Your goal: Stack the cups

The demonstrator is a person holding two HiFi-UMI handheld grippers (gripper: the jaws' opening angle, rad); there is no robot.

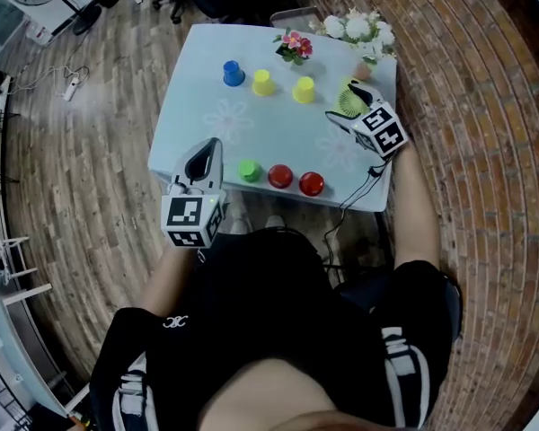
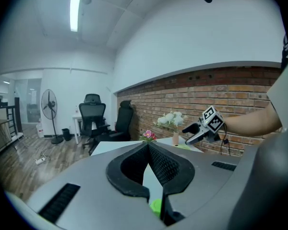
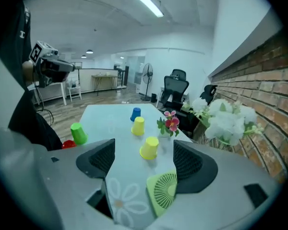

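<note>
In the head view, six cups are seen unstacked on the table: a blue cup and two yellow cups in the far row, a green cup and two red cups by the near edge. In the left gripper view, the left gripper is closed tip to tip, with nothing held. In the right gripper view, the right gripper is spread wide and empty, with the nearest yellow cup framed ahead. That cup is best straddled squarely, with the green fan and flowers avoided; open tabletop is left on its other side.
</note>
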